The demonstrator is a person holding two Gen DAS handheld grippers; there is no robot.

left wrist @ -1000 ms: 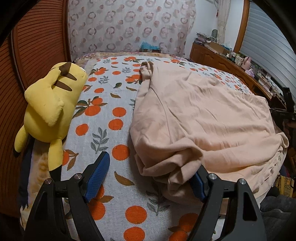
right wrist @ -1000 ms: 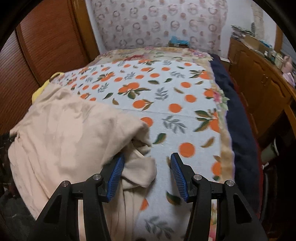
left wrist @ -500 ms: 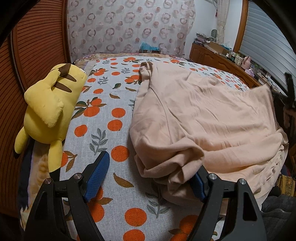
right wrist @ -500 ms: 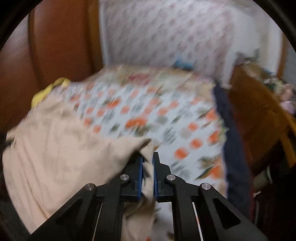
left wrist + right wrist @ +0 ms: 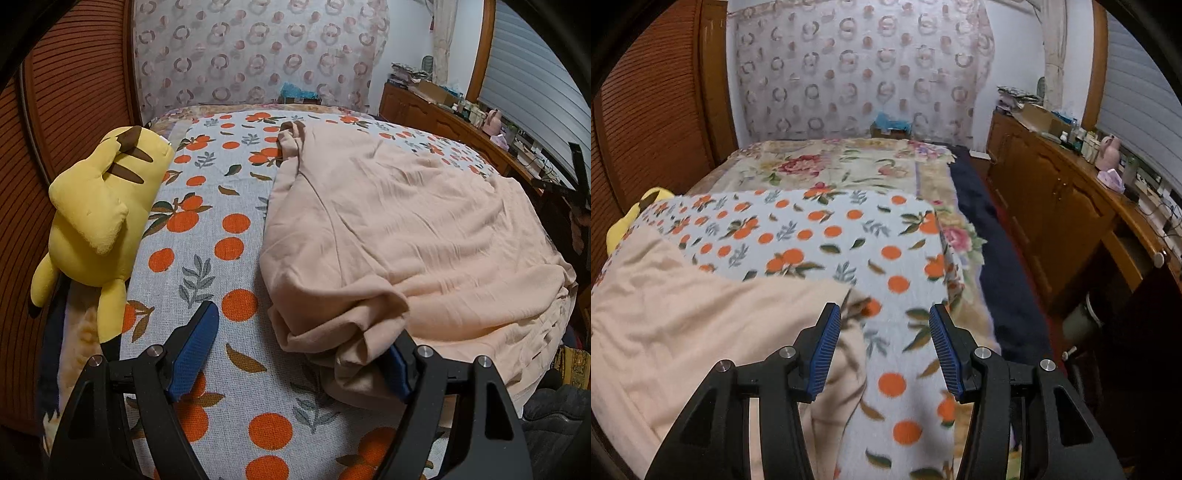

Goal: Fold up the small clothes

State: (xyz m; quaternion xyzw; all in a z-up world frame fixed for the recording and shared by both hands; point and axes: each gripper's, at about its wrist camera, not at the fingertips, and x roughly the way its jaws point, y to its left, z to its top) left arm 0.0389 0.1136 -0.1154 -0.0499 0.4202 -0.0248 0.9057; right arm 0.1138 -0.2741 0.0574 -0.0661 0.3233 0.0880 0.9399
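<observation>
Between right gripper (image 5: 884,345) fingers: peach garment (image 5: 701,332) corner, unpinched.

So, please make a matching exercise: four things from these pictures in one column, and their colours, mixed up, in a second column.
Things:
1. plush toy
2. garment
3. pads of the right hand-held gripper
4. cabinet

Colours:
A. blue
B. brown wood
C. yellow
D. pale peach

Pairs: 1-C, 2-D, 3-A, 4-B
</observation>
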